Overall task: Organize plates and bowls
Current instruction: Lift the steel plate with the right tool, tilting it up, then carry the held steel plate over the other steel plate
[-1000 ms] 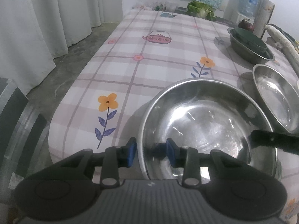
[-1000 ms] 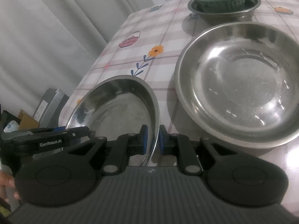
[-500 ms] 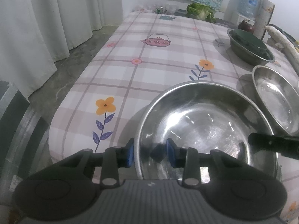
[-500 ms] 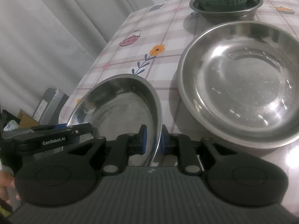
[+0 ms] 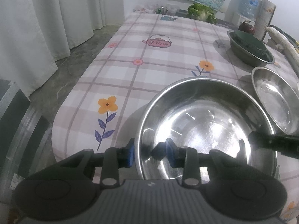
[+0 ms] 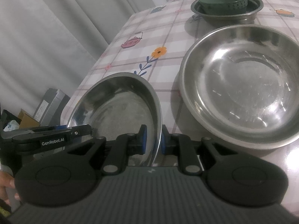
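A steel bowl is held at the near end of the table, lifted a little above the cloth; it also shows in the right wrist view. My left gripper is shut on its near-left rim. My right gripper is shut on its right rim and shows as a black bar in the left wrist view. A second, wider steel bowl sits on the table to the right of the held one, also in the left wrist view.
A steel basin holding an upturned dark green bowl stands farther back on the checked tablecloth. Greens, a water jug and a roll stand at the far end. Curtains and floor lie left of the table edge.
Both grippers have lifted the steel bowl slightly and carried it a little toward the wider bowl. The grips have not changed.
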